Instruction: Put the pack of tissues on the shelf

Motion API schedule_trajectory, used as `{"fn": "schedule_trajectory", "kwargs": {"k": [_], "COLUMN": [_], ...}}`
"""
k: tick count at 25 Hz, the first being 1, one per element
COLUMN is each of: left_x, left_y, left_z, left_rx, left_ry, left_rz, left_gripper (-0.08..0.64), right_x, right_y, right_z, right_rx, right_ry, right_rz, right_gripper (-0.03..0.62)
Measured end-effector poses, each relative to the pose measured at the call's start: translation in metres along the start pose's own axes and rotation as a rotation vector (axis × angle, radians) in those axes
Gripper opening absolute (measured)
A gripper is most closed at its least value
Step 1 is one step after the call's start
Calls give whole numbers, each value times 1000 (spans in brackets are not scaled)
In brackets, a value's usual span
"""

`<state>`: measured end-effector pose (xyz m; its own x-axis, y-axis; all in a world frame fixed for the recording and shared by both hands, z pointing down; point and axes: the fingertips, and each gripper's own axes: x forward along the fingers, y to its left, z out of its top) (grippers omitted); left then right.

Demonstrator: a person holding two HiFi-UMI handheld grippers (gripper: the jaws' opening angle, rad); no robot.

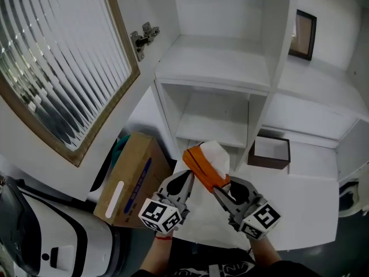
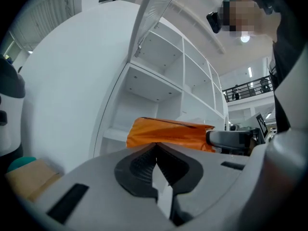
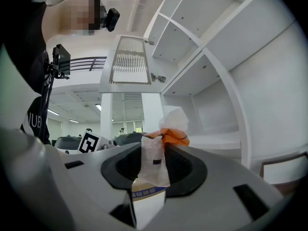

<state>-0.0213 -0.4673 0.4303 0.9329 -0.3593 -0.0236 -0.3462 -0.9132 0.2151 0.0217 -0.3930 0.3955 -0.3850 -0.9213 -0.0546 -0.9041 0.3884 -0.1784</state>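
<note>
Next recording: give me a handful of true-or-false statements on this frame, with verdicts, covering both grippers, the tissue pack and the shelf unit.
1. The right gripper grips the pack. True.
2. The left gripper has its jaws wide apart. False: they are together, with nothing between them.
3. The pack already lies on a shelf. False: it is held in the air in front of the unit.
4. The door stands open. True.
5. The cardboard box sits on a shelf. False: it stands beside the unit, to its left.
</note>
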Motion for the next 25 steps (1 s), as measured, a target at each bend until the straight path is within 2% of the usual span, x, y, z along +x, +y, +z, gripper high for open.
{"fn": "schedule_trajectory", "kwargs": {"k": [3,6,8,16,20,25], "left_x": [11,24,31,45,44,51], "left_y": [2,6,8,5,6,9], "left_z": [7,11,16,40,49,55], "left_rx": [6,1,1,43,32,63], "left_ry": [1,9,7,4,-8,-5], "left_rz": [-46,-93,-126,-230,-256,-280], "left_gripper": [6,6,6,6,6,6], "right_x": [5,7,9,16,18,22], "right_y": [-3,-14,-18,-21,-18,-21], "right_z": [14,10,13,50,58,60], "right_rx": [-1,-11,-9,56,39,17], "right_ry": [-49,-17,-26,-176,-189,-191], "right_rz": [-35,-114,-139,-166,-176,-198], "right_gripper": [127,128,127,127,126,124]}}
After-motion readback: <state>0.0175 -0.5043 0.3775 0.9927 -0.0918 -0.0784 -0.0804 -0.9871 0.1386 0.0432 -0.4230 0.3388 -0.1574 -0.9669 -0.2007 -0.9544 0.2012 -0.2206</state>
